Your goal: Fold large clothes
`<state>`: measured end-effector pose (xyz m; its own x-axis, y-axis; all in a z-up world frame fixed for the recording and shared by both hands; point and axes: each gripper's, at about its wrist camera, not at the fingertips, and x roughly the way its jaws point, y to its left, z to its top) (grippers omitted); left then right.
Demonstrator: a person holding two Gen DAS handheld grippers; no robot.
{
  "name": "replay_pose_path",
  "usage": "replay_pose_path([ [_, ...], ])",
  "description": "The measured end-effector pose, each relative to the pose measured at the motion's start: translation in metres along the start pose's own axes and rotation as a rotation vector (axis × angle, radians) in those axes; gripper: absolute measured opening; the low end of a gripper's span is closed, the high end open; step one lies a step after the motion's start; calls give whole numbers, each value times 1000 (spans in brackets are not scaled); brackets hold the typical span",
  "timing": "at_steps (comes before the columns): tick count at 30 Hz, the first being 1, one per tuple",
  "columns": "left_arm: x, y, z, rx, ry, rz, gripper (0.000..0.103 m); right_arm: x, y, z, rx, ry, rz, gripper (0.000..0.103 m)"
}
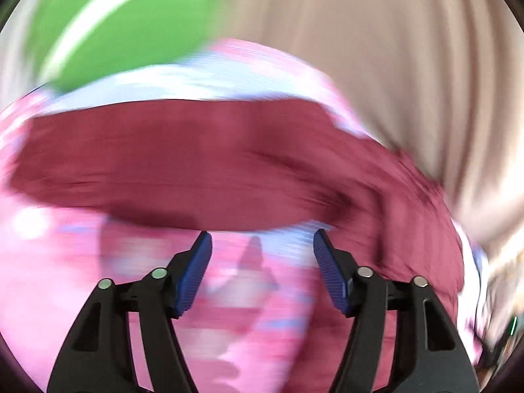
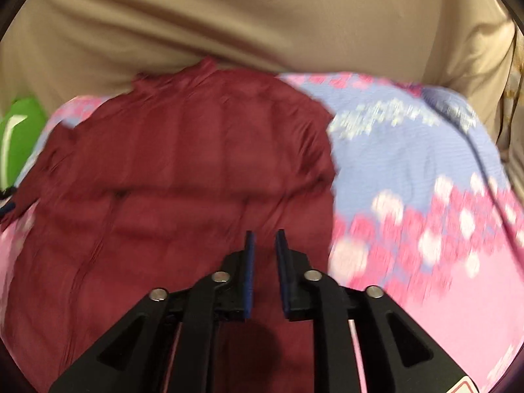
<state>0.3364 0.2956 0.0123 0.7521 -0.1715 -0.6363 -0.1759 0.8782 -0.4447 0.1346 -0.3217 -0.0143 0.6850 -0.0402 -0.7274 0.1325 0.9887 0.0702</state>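
Note:
A large maroon garment [image 2: 183,177] lies spread on a pink and blue patterned bedcover [image 2: 425,216]. In the left wrist view the garment [image 1: 203,163] stretches as a wide band across the middle, blurred by motion. My left gripper [image 1: 262,239] is open and empty, its blue pads [image 1: 196,271] apart, just short of the garment's near edge. My right gripper [image 2: 264,239] hovers over the garment's near part with its pads [image 2: 250,262] a narrow gap apart and nothing between them.
A beige curtain [image 2: 262,19] hangs behind the bed and also shows in the left wrist view [image 1: 393,49]. A green object [image 1: 124,32] lies at the far left, also seen in the right wrist view [image 2: 19,131].

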Motion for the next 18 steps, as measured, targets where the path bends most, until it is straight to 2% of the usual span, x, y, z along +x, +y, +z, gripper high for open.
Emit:
replay_pose_path([
  [1, -10, 43, 9, -100, -16, 49, 64, -6, 2, -13, 5, 6, 13, 20],
  [4, -27, 124, 21, -319, -63, 131, 64, -18, 9, -41, 22, 28, 52, 21],
  [6, -33, 156, 23, -403, -84, 140, 64, -27, 11, -57, 26, 34, 54, 24],
  [8, -27, 170, 25, -435, -71, 107, 63, -34, 12, -64, 29, 35, 48, 28],
  [9, -23, 173, 24, -449, -66, 90, 63, -37, 11, -66, 32, 33, 40, 31],
  [11, -12, 175, 28, -466, -53, 56, 54, -44, 10, -76, 38, 31, 26, 33],
  [12, -11, 176, 33, -456, -54, 54, 42, -46, 10, -81, 42, 32, 20, 34],
  [13, -7, 172, 39, -436, -43, 43, 18, -49, 9, -84, 46, 35, 16, 34],
  [14, -5, 162, 45, -410, -31, 44, 4, -52, 8, -87, 51, 37, 11, 34],
  [16, -10, 137, 64, -352, -57, 31, 2, -55, 5, -90, 61, 37, -1, 34],
  [18, -29, 95, 80, -257, -110, -1, 2, -60, 3, -92, 70, 32, -9, 34],
])
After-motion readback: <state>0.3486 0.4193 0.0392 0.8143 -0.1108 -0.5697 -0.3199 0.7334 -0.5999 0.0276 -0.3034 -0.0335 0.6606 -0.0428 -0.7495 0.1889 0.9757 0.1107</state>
